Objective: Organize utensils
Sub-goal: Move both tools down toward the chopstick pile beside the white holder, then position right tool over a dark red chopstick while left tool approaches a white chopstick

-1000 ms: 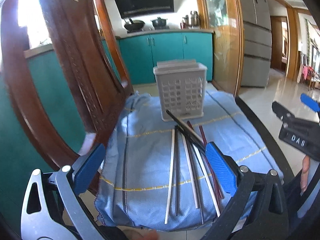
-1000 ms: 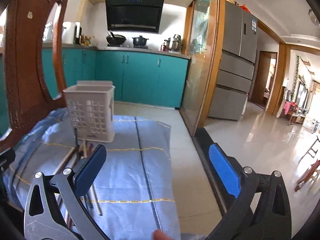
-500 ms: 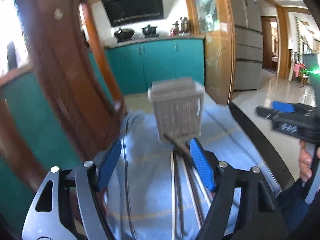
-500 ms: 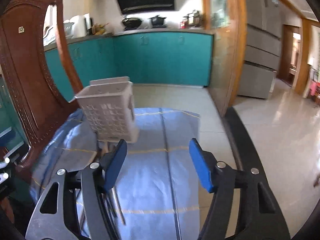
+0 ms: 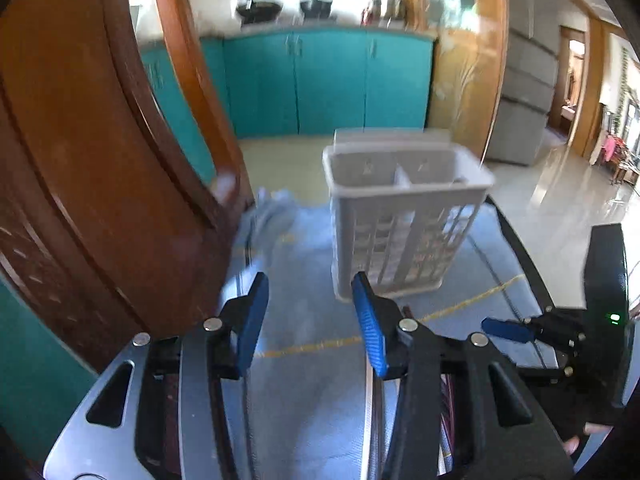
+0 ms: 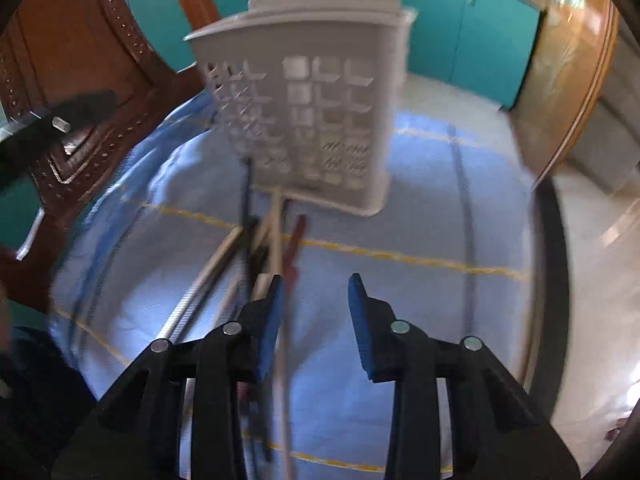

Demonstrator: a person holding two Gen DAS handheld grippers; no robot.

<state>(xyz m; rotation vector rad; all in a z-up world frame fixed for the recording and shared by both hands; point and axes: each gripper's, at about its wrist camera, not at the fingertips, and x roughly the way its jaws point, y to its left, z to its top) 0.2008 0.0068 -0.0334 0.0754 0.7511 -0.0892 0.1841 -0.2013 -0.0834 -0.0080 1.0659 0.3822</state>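
Left tongs (image 5: 310, 320) parted, gripping nothing, above blue cloth (image 5: 312, 392). Right tongs (image 6: 316, 320) parted, empty, just right of the chopsticks (image 6: 256, 256). Chopsticks lie bundled on the cloth, far ends at the foot of the upright grey utensil basket (image 6: 304, 112). Frames motion-blurred.

A pale grey perforated plastic utensil basket (image 6: 304, 92) with 2 top compartments stands upright on blue cloth; loose mixed-colour chopsticks (image 6: 256, 248) lie just before it
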